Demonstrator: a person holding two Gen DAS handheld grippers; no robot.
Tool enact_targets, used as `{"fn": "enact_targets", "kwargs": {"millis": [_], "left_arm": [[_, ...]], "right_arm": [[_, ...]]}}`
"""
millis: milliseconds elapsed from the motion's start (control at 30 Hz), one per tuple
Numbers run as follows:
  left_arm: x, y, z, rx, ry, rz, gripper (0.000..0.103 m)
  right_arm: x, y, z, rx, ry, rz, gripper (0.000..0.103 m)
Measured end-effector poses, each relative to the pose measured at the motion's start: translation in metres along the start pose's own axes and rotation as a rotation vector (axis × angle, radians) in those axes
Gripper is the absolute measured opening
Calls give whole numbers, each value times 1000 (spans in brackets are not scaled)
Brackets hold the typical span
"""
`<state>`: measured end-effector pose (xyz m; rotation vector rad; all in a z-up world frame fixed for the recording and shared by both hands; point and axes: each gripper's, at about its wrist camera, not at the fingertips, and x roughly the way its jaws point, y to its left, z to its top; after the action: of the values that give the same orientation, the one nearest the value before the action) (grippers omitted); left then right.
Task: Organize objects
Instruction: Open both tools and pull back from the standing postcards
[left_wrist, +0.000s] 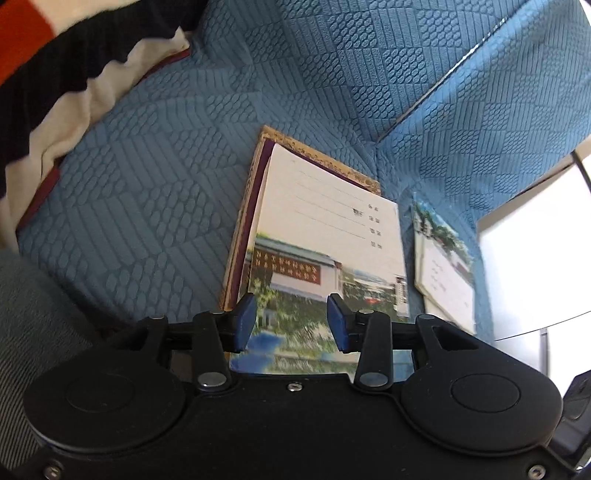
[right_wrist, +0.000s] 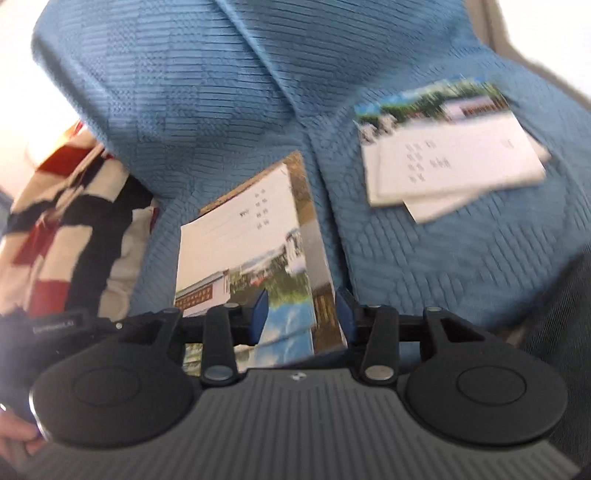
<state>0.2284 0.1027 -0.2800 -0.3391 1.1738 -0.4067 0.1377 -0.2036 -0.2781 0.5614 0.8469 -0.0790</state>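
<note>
Both tongs stood partly open with nothing pinched; the left gripper (left_wrist: 291, 321) hung over the near edge of a stack of booklets (left_wrist: 325, 251), its blue pads (left_wrist: 244, 321) apart and clear of the cover, and the right gripper (right_wrist: 301, 317) hovered above the same stack (right_wrist: 255, 258) from the other side, its pads likewise touching nothing. No earlier view was given, so only this gap could be told. The surface was a blue quilted sofa cover (left_wrist: 147, 206), stitched in panels of ovals and bars, running up into a backrest cushion at the rear; a bright white area lay past its right edge. At far left sat a striped cushion (left_wrist: 55, 74) in black, cream and red, touching the seat but well apart from the booklets. The stack lay flat by the seam between two seat cushions, topped by a white booklet with a printed building photograph, over a maroon-edged one and a speckled tan one. Further right, across the seam, a second loose pile of similar booklets (right_wrist: 447, 155) lay fanned and blurred; nothing blocked either gripper from the stack.
</note>
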Motion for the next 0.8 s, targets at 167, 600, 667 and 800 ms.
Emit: {"fn": "enact_targets", "kwargs": {"millis": [167,600,667,800], "left_arm": [[11,-7,-1,54,-29,61,39],[16,3,-2,12,25,-9,21],[14,-1,-5,29,23,-1,21],[14,-4,-10,35,39,-13,21]], "right_arm": [[17,8,3,-85,2,-21,41],[25,9,-1,-64,50,26,25],[24,9,-3,-65,57,44,25],[25,8,-8,-77,64,32,24]]}}
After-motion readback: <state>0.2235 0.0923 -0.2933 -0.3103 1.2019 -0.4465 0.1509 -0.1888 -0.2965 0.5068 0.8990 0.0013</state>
